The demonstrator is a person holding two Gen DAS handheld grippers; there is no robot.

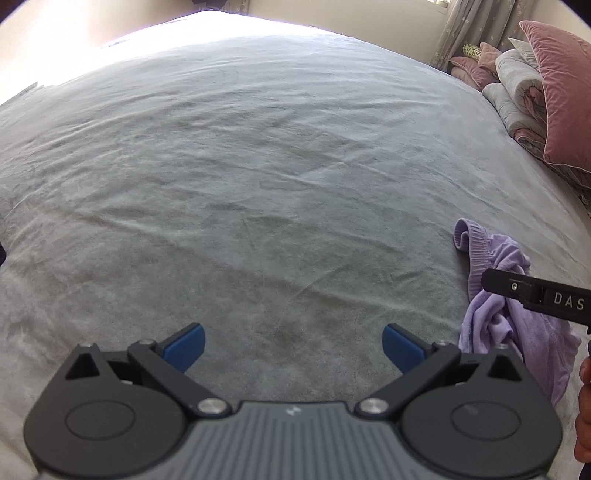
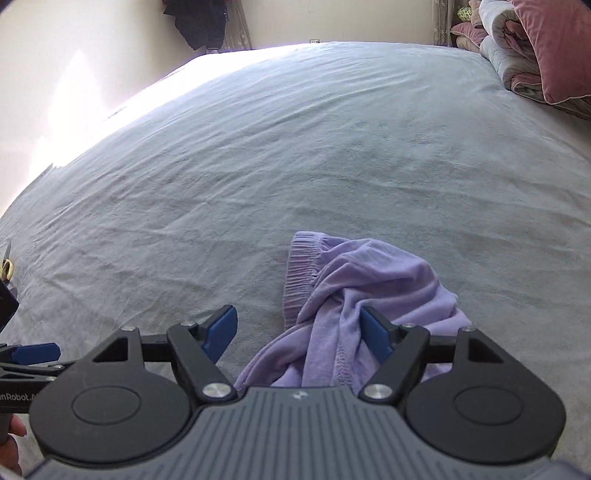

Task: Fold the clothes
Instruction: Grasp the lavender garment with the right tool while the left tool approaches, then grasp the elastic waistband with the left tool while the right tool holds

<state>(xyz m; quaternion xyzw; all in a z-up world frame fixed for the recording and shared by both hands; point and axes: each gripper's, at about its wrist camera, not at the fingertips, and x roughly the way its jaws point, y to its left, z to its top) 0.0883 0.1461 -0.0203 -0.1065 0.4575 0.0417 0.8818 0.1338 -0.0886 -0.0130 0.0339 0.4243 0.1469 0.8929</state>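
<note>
Right wrist view showed a crumpled lilac garment [image 2: 354, 291] lying in a loose heap on the near part of a grey bedspread [image 2: 295, 147], its ribbed waistband [image 2: 299, 273] turned up at the far left of the heap. The right tool [image 2: 299, 332] hung over the near end of the cloth with its jaws standing wide apart; the right blue pad [image 2: 375, 336] lay against a fold of the fabric, while the left blue pad [image 2: 221, 330] stood clear over bare bedspread, so nothing was clamped. No earlier view is given to show how the jaws came to this width.

Left wrist view showed the same garment [image 1: 491, 306] at the right edge, just beside the left tool [image 1: 293, 347], whose jaws were spread wide and held nothing, only bedspread [image 1: 258, 166] showing between its blue pads [image 1: 186, 347]. A black finger of the right tool, lettered "DAS" [image 1: 535, 295], crossed in front of the garment from the right. Part of a person's hand [image 1: 583, 406] appeared at the lower right edge.

Bedspread was creased in shallow ridges across its whole width and strongly lit at its far edge. Stacked at the far right of the bed were a pink velvet cushion [image 1: 561, 92] and folded grey quilts [image 1: 517, 92]. Beyond these hung a patterned curtain [image 1: 476, 26]. A dark garment [image 2: 199, 22] hung against the pale wall [image 2: 74, 55] in the right wrist view.
</note>
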